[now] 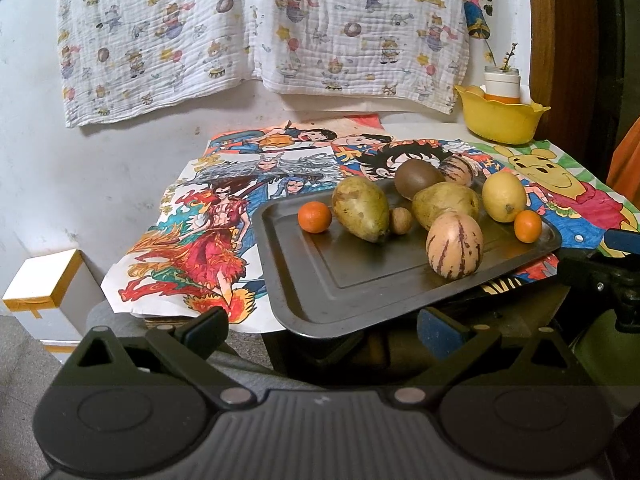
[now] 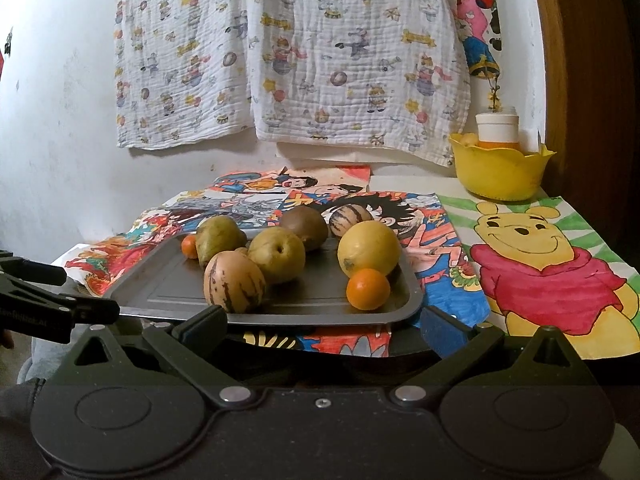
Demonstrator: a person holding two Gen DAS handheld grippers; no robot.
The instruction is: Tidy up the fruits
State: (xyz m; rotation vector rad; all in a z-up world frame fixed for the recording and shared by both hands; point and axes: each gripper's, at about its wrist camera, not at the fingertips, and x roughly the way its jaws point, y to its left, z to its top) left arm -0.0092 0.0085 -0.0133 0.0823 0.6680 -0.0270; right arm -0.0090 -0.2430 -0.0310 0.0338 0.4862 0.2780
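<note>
A dark metal tray [image 1: 304,280] sits at the near edge of the counter [image 2: 416,182], loaded with fruit. Two green-yellow pears [image 1: 361,208] lie at its middle with a small walnut [image 1: 401,220] between them, and a brown kiwi [image 1: 418,178] rests behind. A striped pepino melon [image 1: 455,245] stands nearest the front, touching the right-hand pear. A yellow lemon [image 1: 503,196] sits toward the tray's right side, with a small orange tangerine [image 1: 527,226] touching its front. A second tangerine [image 1: 315,217] lies alone at the tray's left, just beside the left pear. A second striped melon [image 1: 456,171] rests off the tray, just behind it, on the colored cartoon drawings [image 1: 200,236] that cover the counter.

At the far right corner, well apart from the tray, a yellow bowl [image 1: 500,120] holds a white jar [image 1: 501,84] with a sprig rising from it; whether fruit lies inside is hard to tell. A printed white cloth [image 1: 256,32] hangs on the wall behind.

The left claw [image 1: 322,330] is below the tray's near-left corner, fingers spread wide and empty. The right claw [image 2: 324,326] is at the tray's front edge, likewise spread apart, gripping nothing.
</note>
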